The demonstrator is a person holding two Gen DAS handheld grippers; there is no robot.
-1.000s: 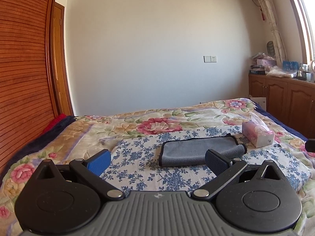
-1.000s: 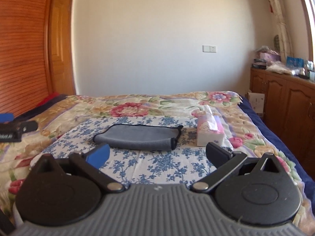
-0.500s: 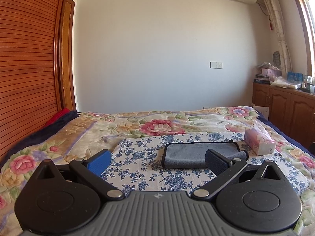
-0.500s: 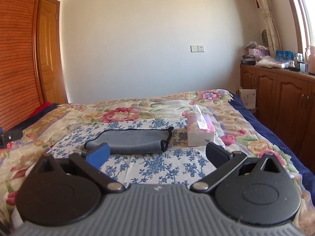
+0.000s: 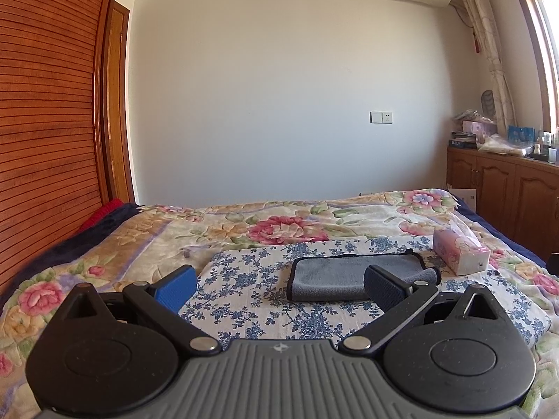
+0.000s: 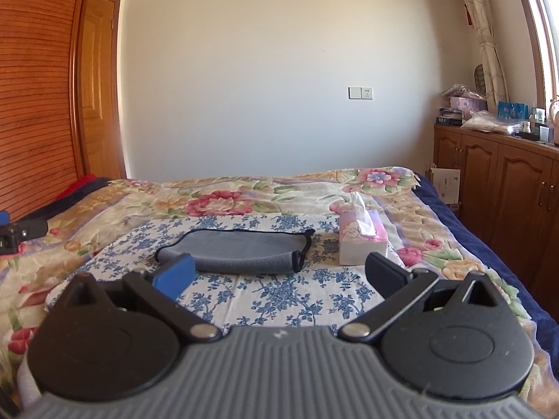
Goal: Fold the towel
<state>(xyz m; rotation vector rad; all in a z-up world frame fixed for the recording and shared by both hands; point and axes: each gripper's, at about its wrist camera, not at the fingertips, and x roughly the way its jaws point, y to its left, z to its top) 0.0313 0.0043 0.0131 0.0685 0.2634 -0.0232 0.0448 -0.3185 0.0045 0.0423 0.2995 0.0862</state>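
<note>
A grey towel [image 5: 335,277] with a dark hem lies folded into a flat oblong on a blue-flowered white cloth [image 5: 244,300] on the bed. It also shows in the right wrist view [image 6: 241,249]. My left gripper [image 5: 279,288] is open and empty, held back from the towel and above the cloth. My right gripper [image 6: 279,274] is open and empty, also short of the towel. The left gripper's tip shows at the left edge of the right wrist view [image 6: 21,232].
A pink tissue box [image 5: 459,253] stands right of the towel, seen also in the right wrist view [image 6: 361,241]. A flowered bedspread [image 5: 279,220] covers the bed. A wooden wardrobe [image 5: 45,139] is on the left; wooden cabinets [image 6: 499,188] line the right wall.
Both grippers have tilted upward and drawn back a little, so the towel sits lower in both views. The towel has not moved. Both grippers stayed open.
</note>
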